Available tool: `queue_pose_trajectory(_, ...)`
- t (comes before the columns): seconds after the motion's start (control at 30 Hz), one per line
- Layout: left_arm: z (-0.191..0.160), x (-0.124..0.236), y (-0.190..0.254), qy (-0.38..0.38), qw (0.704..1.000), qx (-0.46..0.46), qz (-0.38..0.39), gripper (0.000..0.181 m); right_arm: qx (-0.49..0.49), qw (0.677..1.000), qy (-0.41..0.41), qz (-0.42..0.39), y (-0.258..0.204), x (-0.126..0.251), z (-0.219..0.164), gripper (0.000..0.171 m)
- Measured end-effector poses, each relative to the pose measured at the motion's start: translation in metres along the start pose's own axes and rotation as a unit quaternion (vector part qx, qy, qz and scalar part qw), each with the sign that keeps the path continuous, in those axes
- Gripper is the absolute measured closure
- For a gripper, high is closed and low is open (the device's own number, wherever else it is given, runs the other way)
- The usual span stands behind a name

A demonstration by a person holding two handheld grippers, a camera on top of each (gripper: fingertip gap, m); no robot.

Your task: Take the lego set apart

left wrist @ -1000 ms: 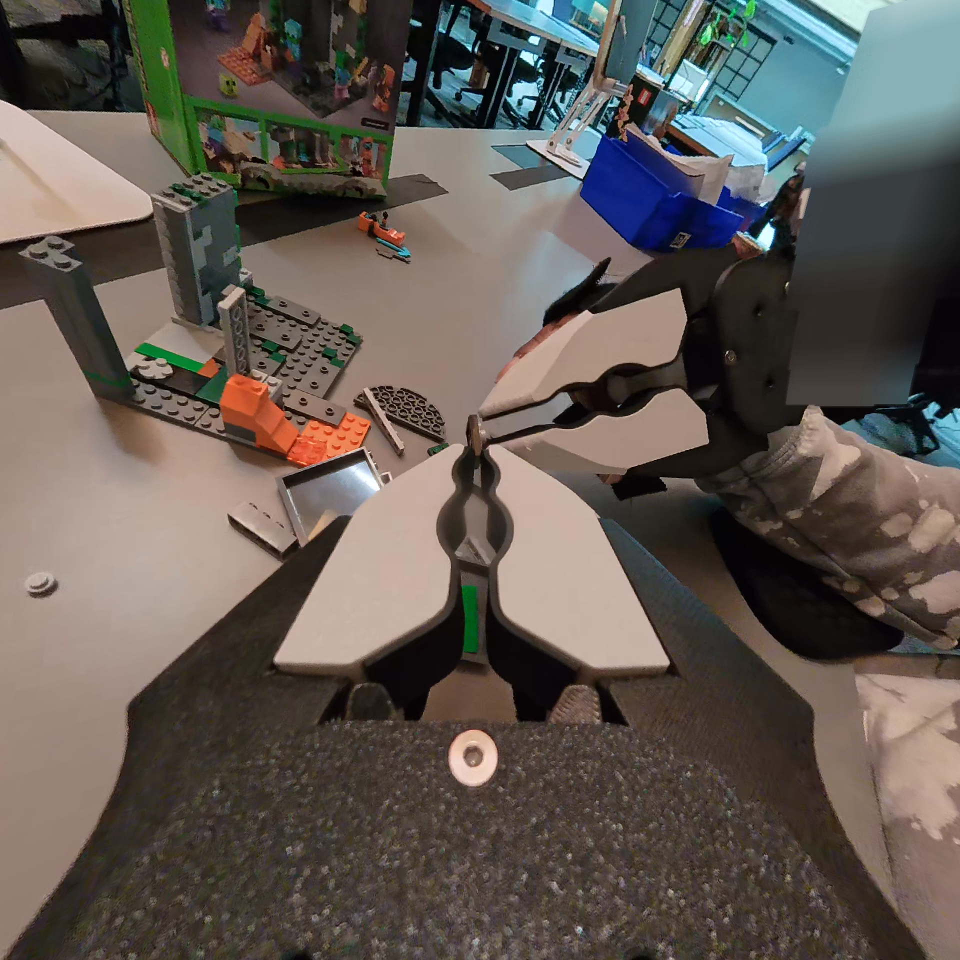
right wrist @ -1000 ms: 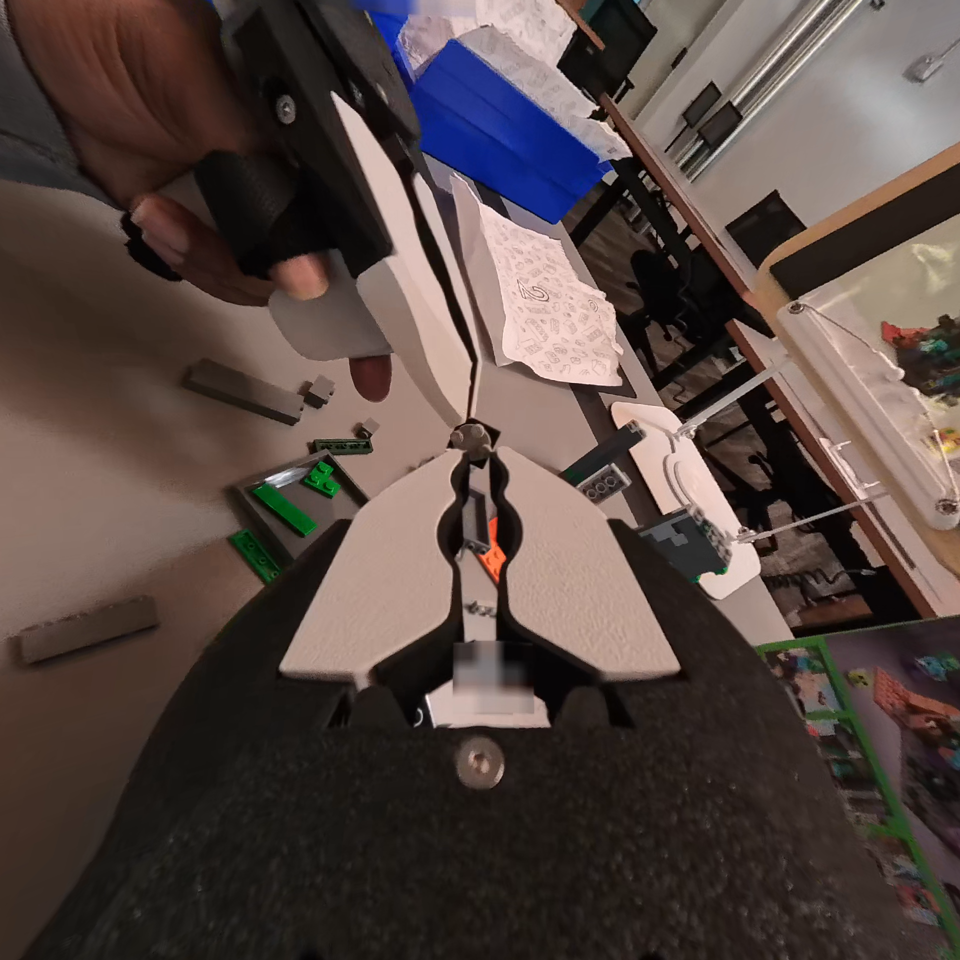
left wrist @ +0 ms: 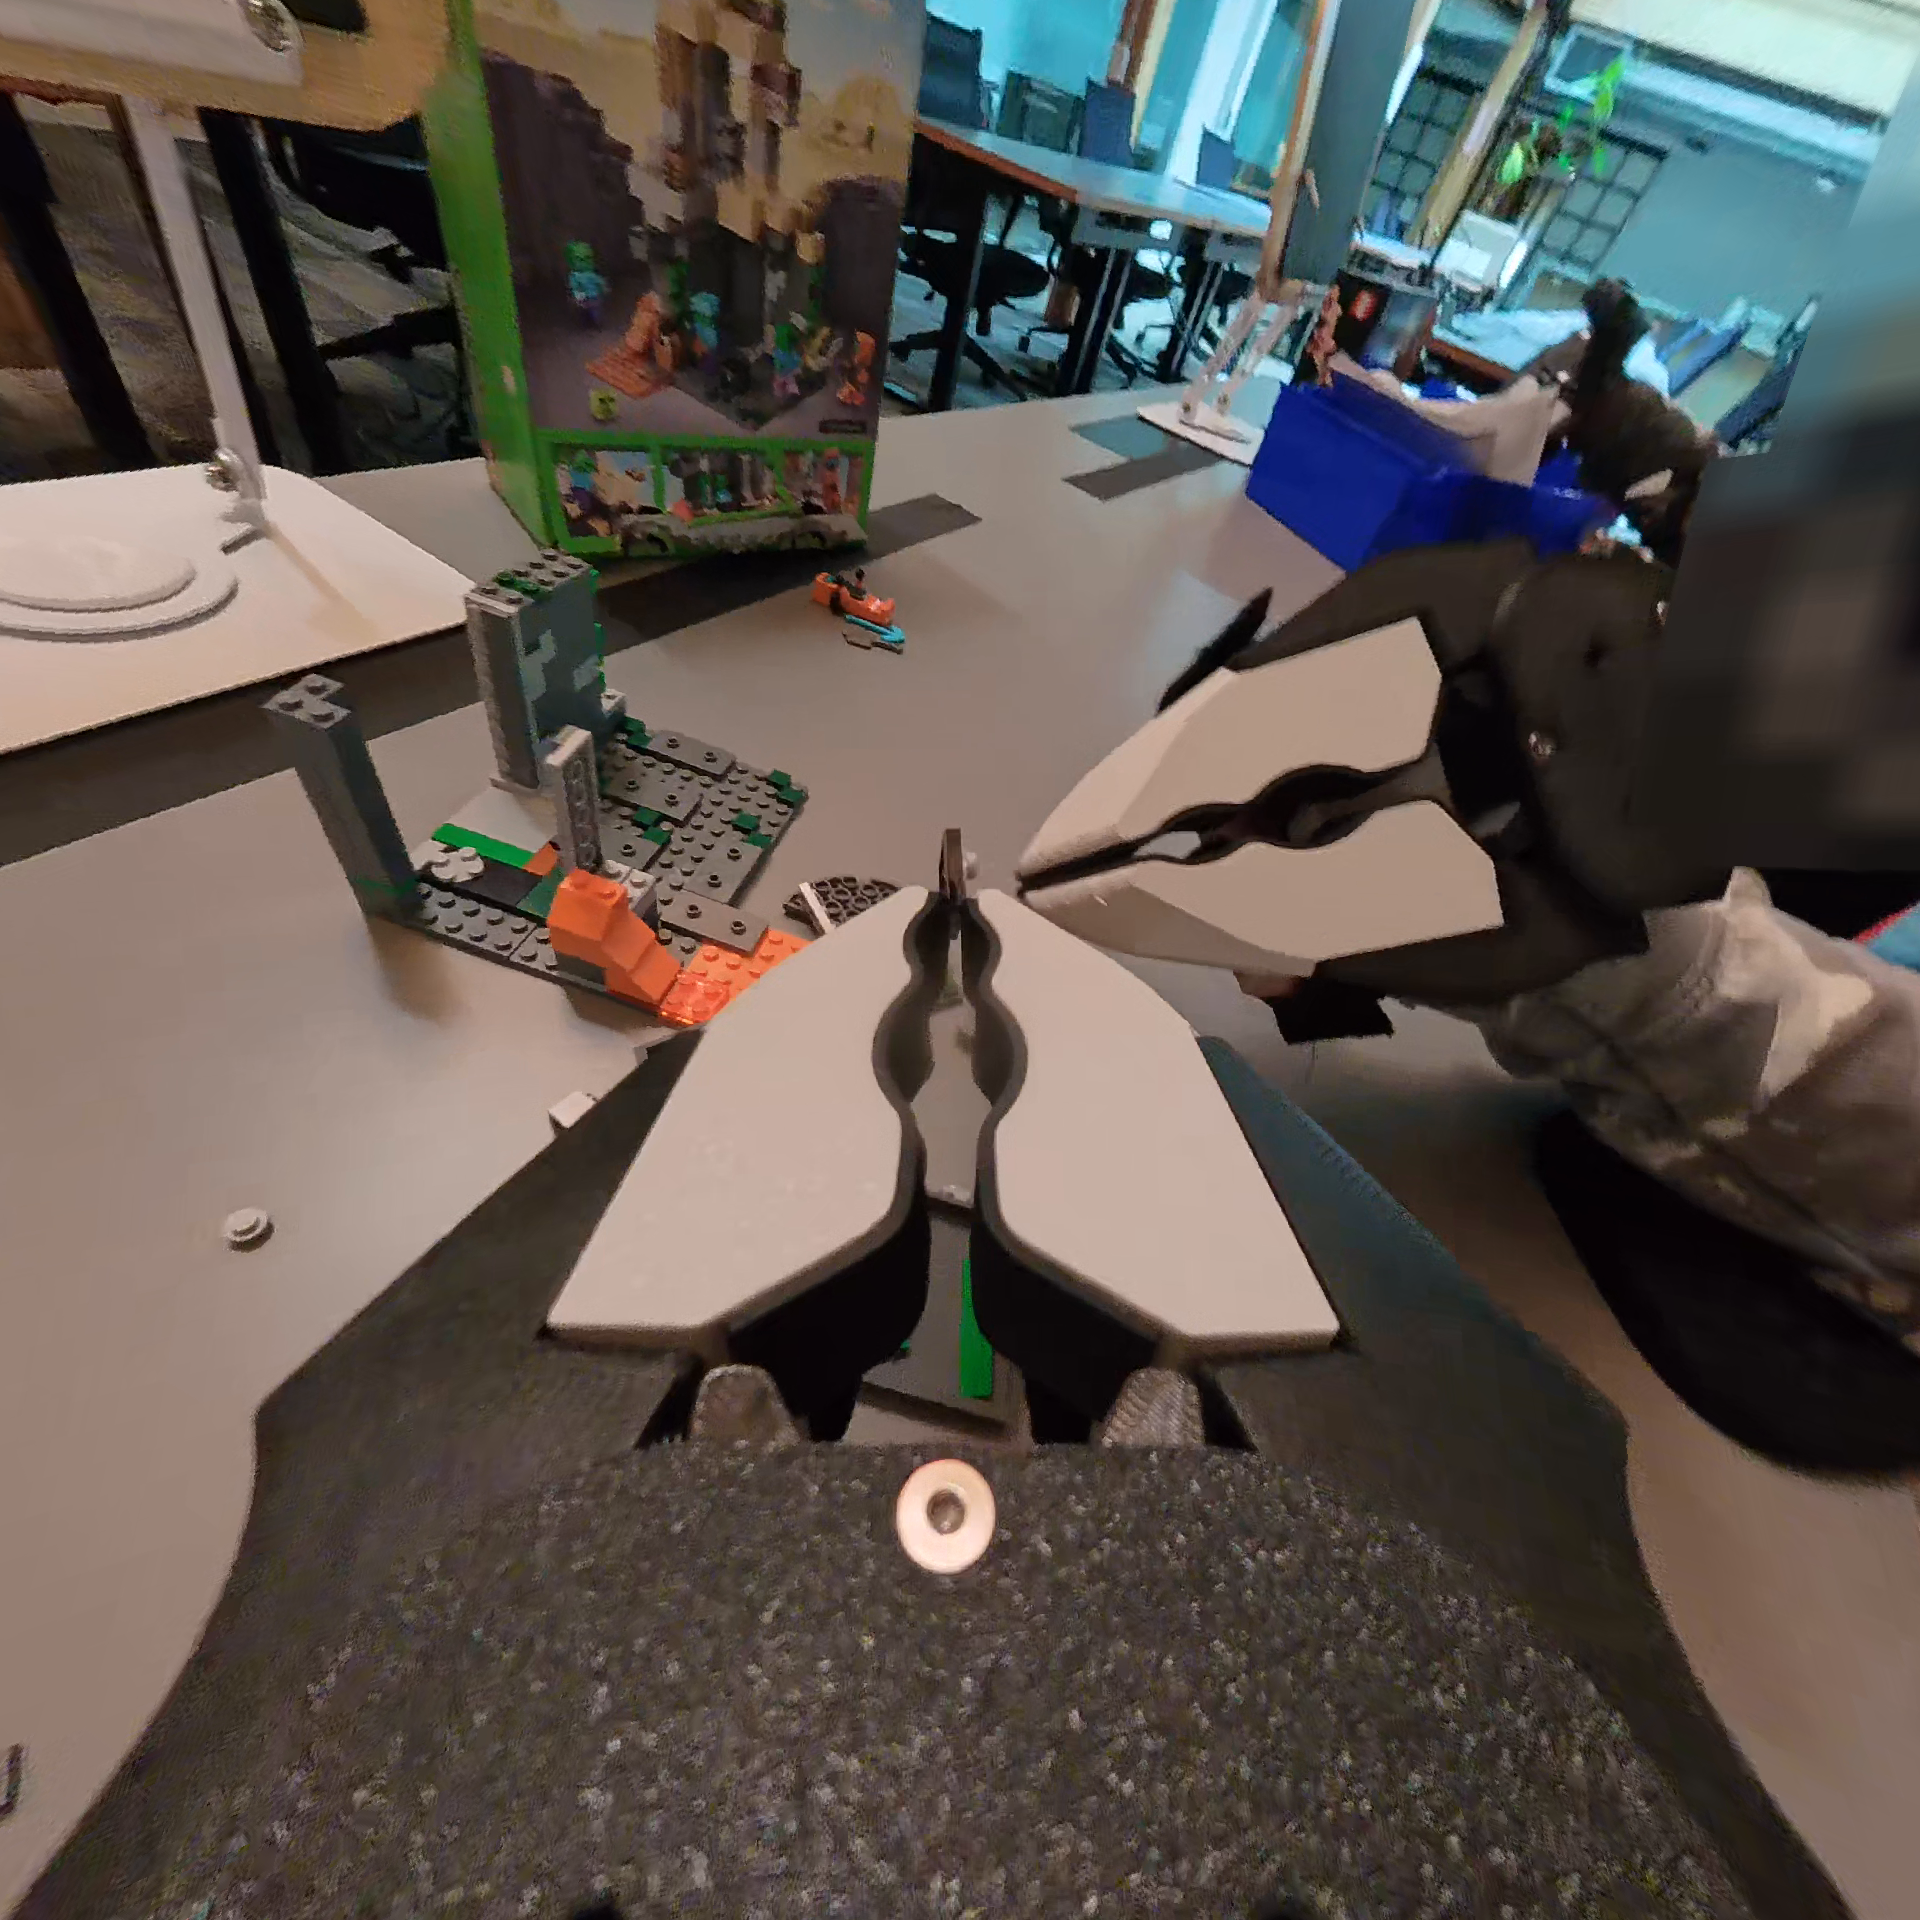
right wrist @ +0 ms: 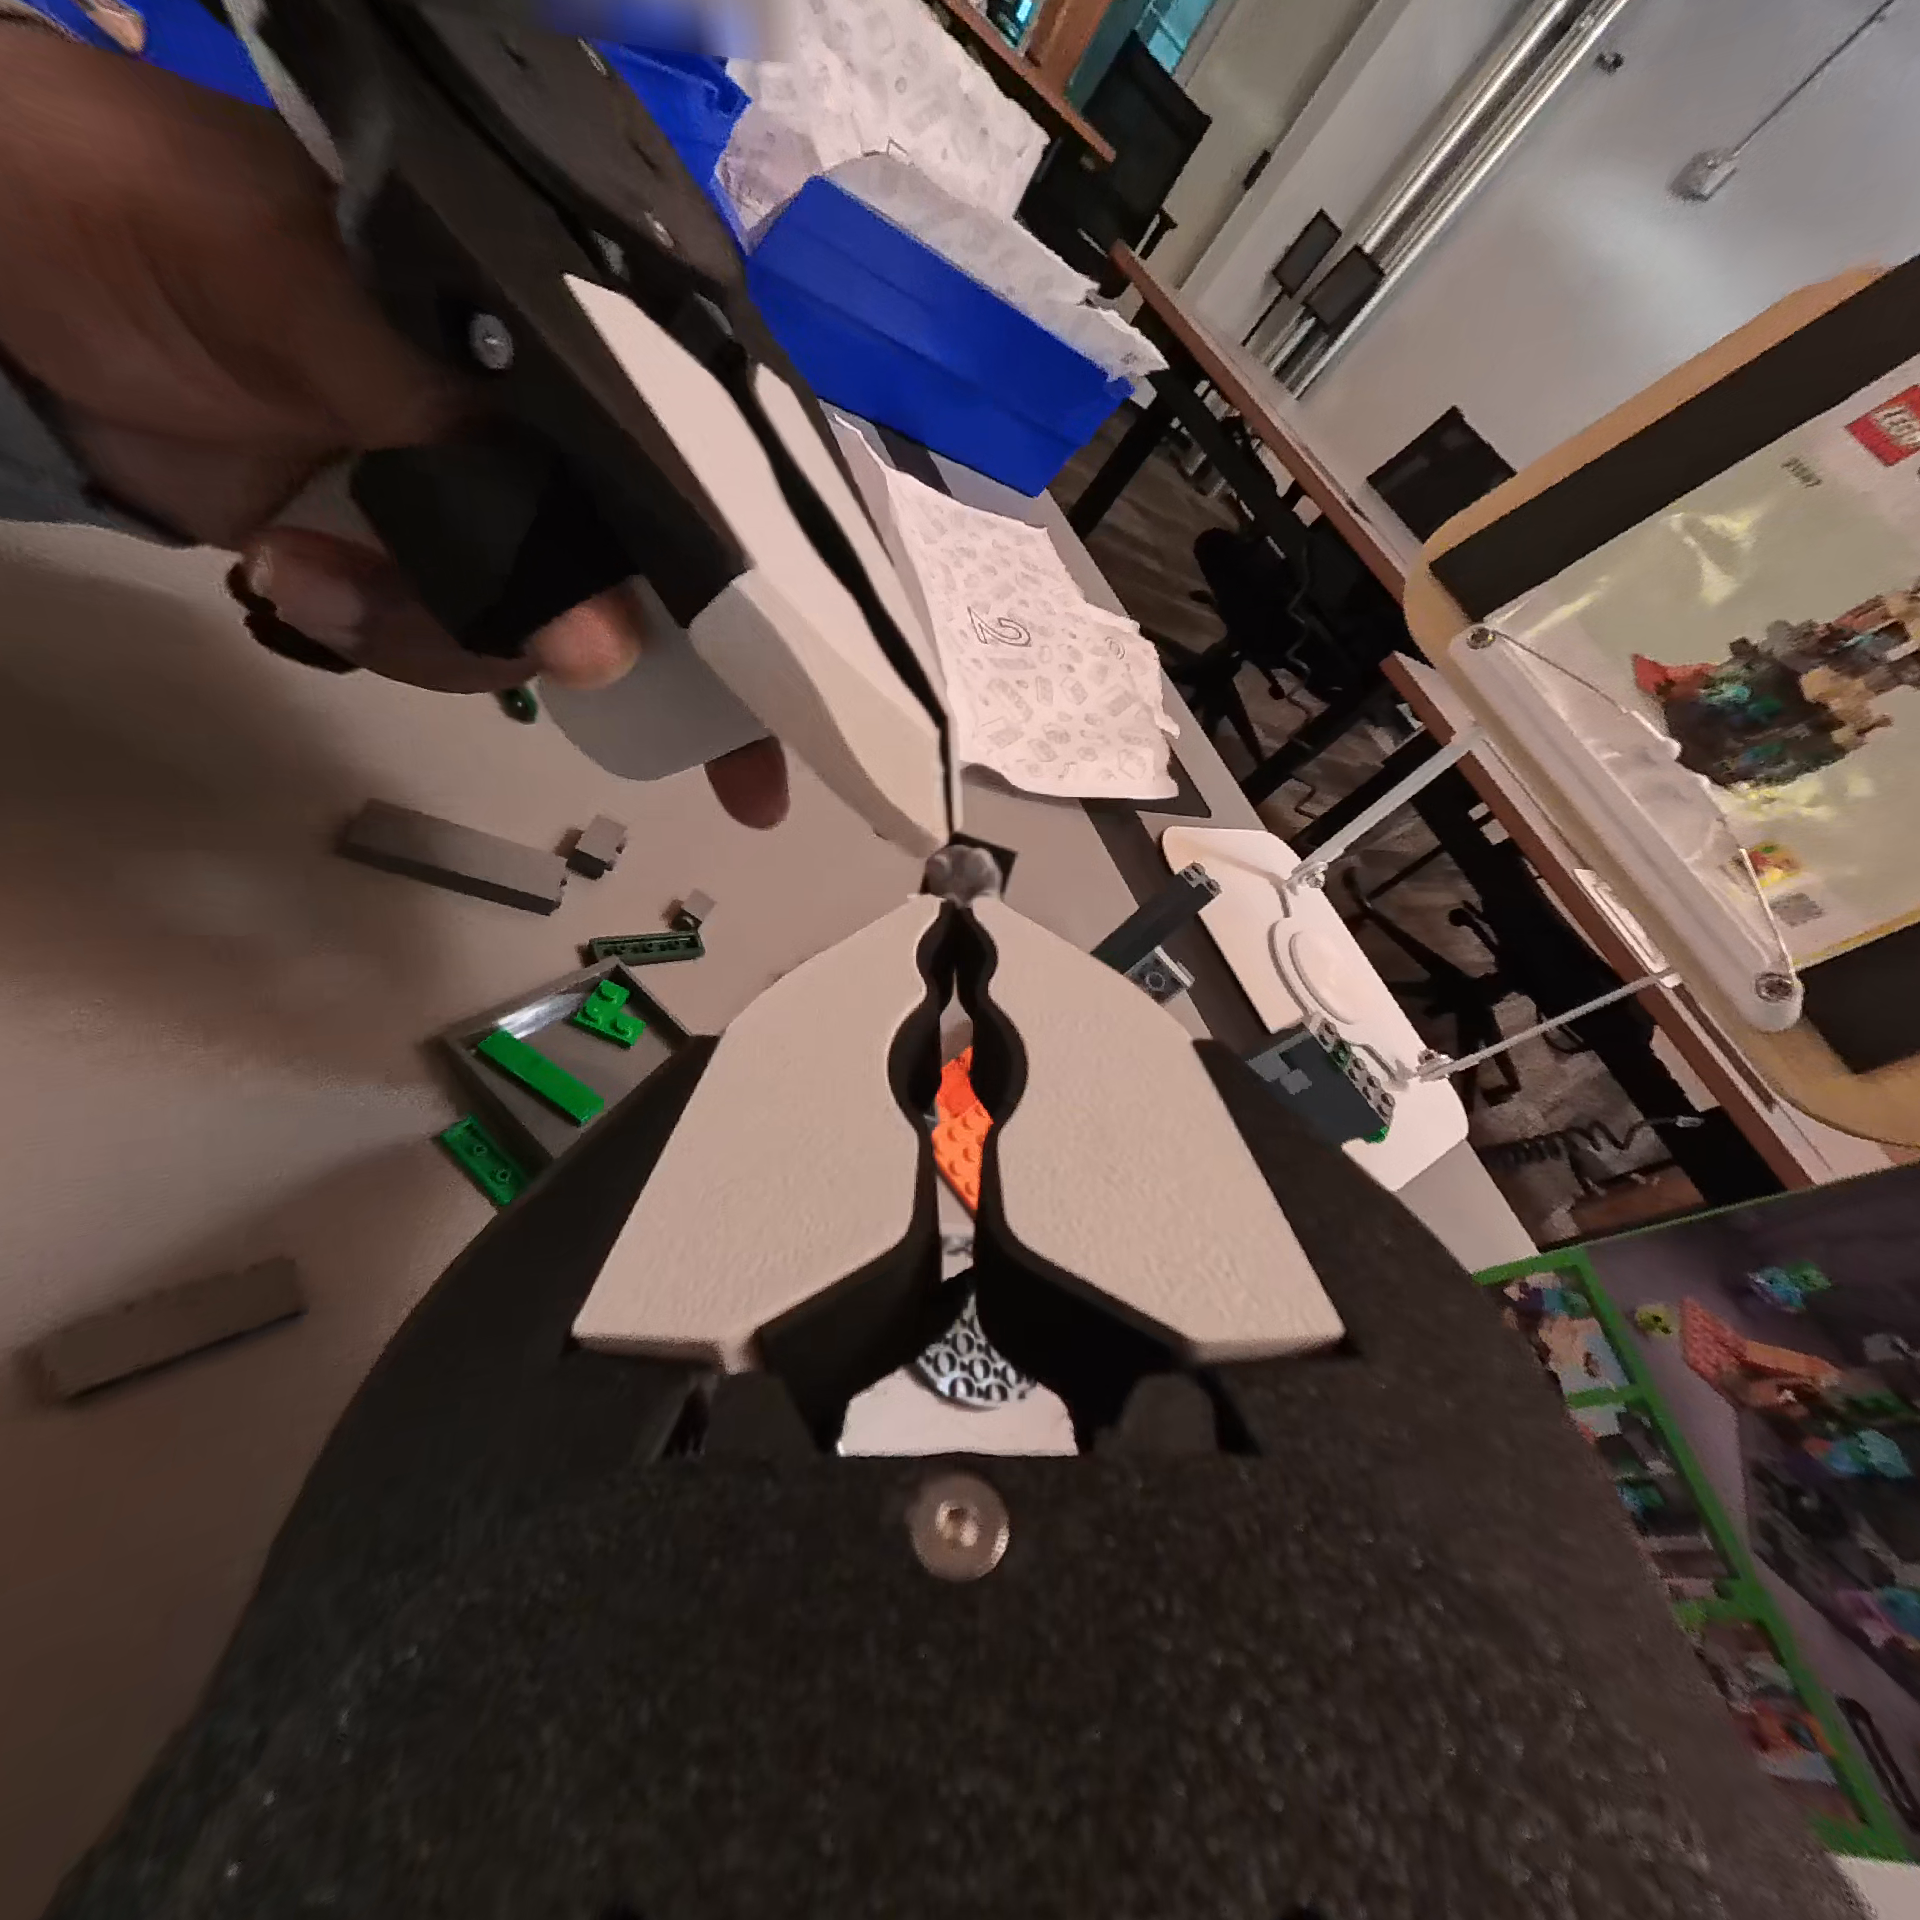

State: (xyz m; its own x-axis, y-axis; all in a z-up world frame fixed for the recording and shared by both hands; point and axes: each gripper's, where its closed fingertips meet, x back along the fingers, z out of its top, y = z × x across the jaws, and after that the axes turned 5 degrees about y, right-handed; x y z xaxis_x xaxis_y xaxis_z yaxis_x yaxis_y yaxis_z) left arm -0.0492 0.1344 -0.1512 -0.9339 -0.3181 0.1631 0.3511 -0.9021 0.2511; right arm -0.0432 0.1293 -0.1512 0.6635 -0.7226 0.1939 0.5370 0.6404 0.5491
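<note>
Office room, grey table (left wrist: 260, 1039). Set's box (left wrist: 675, 281) stands far ahead-left of the left gripper (left wrist: 951, 899). Blue bin (left wrist: 1382, 488) far ahead-right. Half-stripped lego build (left wrist: 603, 831) sits on the table just ahead-left of the left gripper: dark base plates, two grey pillars, orange bricks. Right gripper (right wrist: 951, 909) comes in from the right, tips nearly touching the left's. Left gripper is clenched on a small dark round piece (left wrist: 951, 862), held above the table. Right gripper's fingers are pressed together; a small grey stud piece (right wrist: 961, 871) sits at its tips, grasp unclear. Loose green plates (right wrist: 540, 1070) and grey bricks (right wrist: 457, 857) lie left of the right gripper.
</note>
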Motion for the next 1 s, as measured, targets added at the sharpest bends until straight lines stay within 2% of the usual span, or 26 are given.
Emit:
queue_pose_trajectory(0.17, 0.003, 0.005, -0.006, 0.010, 1.000, 0.017, 0.002, 0.178, 0.006, 1.000, 0.003, 0.002, -0.001, 0.000, 0.002, 0.171)
queue_pose_trajectory(0.53, 0.001, 0.001, 0.011, 0.003, 0.998, -0.059, -0.020, 0.178, -0.016, 1.000, 0.019, -0.012, 0.004, 0.000, 0.004, 0.166)
queue_pose_trajectory(1.0, 0.012, 0.006, 0.024, 0.043, 0.993, -0.100, -0.052, 0.178, -0.040, 0.998, 0.054, -0.004, 0.005, 0.005, 0.015, 0.167)
